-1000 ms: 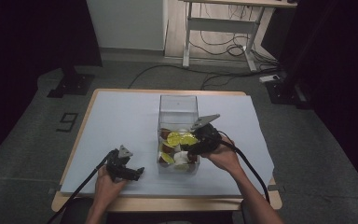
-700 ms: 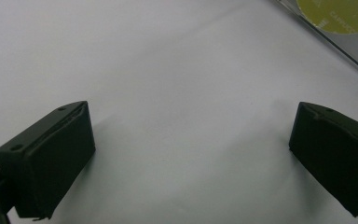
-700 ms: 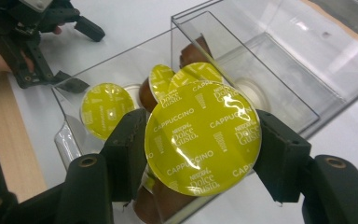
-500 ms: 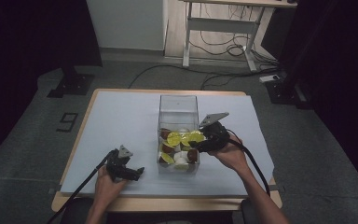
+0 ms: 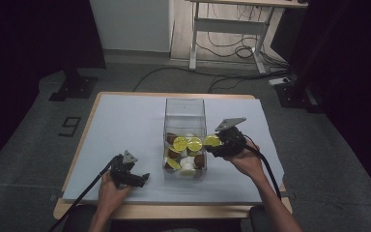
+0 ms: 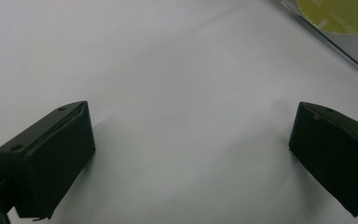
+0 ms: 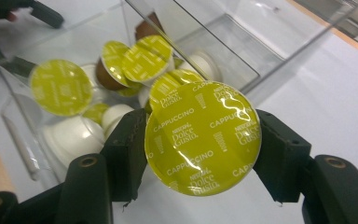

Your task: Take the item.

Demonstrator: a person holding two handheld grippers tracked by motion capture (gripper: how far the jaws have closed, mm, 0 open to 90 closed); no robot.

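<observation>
A clear plastic box [image 5: 185, 108] stands mid-table with several coffee capsules [image 5: 187, 144] in it, yellow-green lidded, brown and white. My right gripper [image 5: 213, 143] is just right of the box's wall, shut on a yellow-green capsule [image 7: 203, 136] whose foil lid reads "Cappuccino"; both pads press its rim. The same box [image 7: 223, 37] and its capsules [image 7: 61, 87] lie behind it in the right gripper view. My left gripper [image 5: 142, 179] rests low on the white table cover near the front left, jaws wide apart with nothing between them. Its fingers [image 6: 51, 163] frame bare cover.
The white cover [image 5: 125, 125] spans the wooden table [image 5: 77, 145], whose front edge is close to both hands. A corner of the box with a yellow lid [image 6: 340, 14] lies ahead of the left gripper. Cables trail from both grippers toward the person.
The right gripper has carried the yellow-green capsule rightward, from over the box to just outside its right wall. The left gripper has stayed put.
</observation>
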